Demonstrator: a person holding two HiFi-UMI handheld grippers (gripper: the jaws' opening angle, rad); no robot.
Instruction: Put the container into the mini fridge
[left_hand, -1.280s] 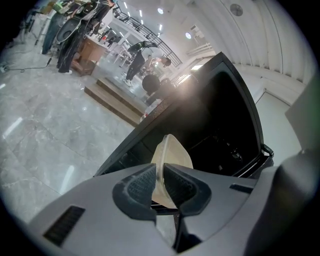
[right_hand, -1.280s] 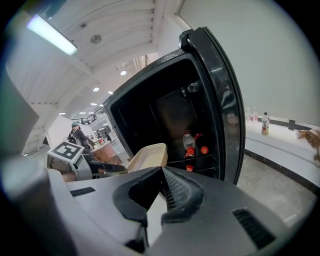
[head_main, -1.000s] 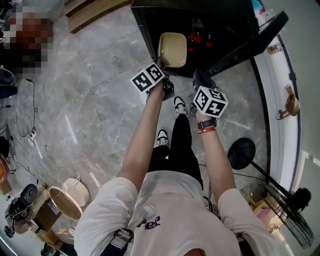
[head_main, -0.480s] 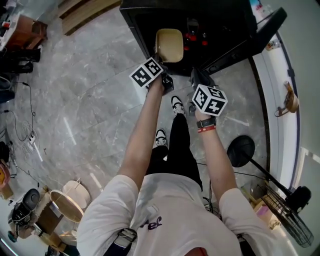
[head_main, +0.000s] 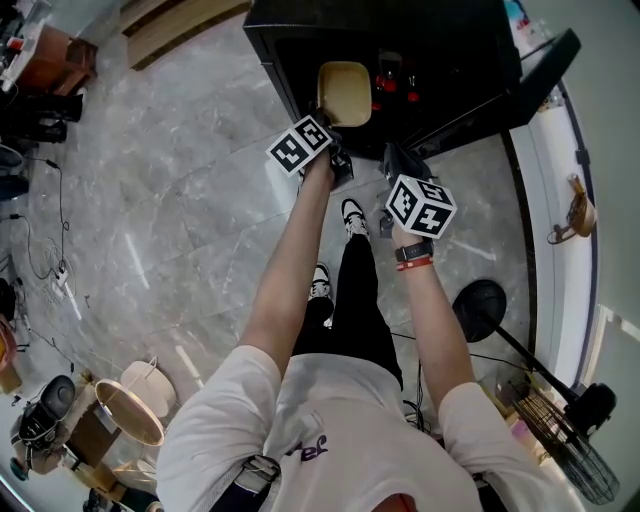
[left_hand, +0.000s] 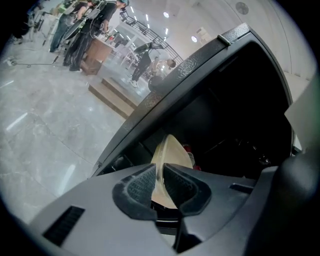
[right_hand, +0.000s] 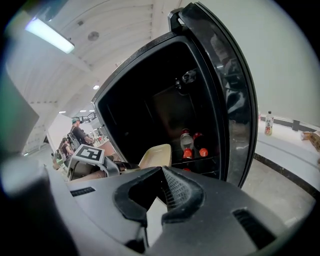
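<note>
A beige plastic container (head_main: 344, 93) hangs at the mouth of the black mini fridge (head_main: 450, 50). My left gripper (head_main: 331, 140) is shut on its near rim. In the left gripper view the two pads clamp the thin rim of the container (left_hand: 172, 150), and the left gripper (left_hand: 160, 180) points into the dark fridge interior (left_hand: 235, 130). My right gripper (head_main: 396, 160) hovers just right of the left one, in front of the fridge. The right gripper (right_hand: 161, 185) has its tips together and holds nothing. That view also shows the container (right_hand: 156, 155) and the left gripper's marker cube (right_hand: 90, 155).
The fridge door (right_hand: 235, 100) stands open on the right. Bottles with red caps (right_hand: 189, 147) lie on a lower shelf inside. A round black fan base (head_main: 481, 307) and a floor fan (head_main: 575, 445) stand at the right. A white ledge (head_main: 575, 250) runs along the wall.
The left gripper has carried the container slightly further into the fridge opening. The right gripper has stayed beside it.
</note>
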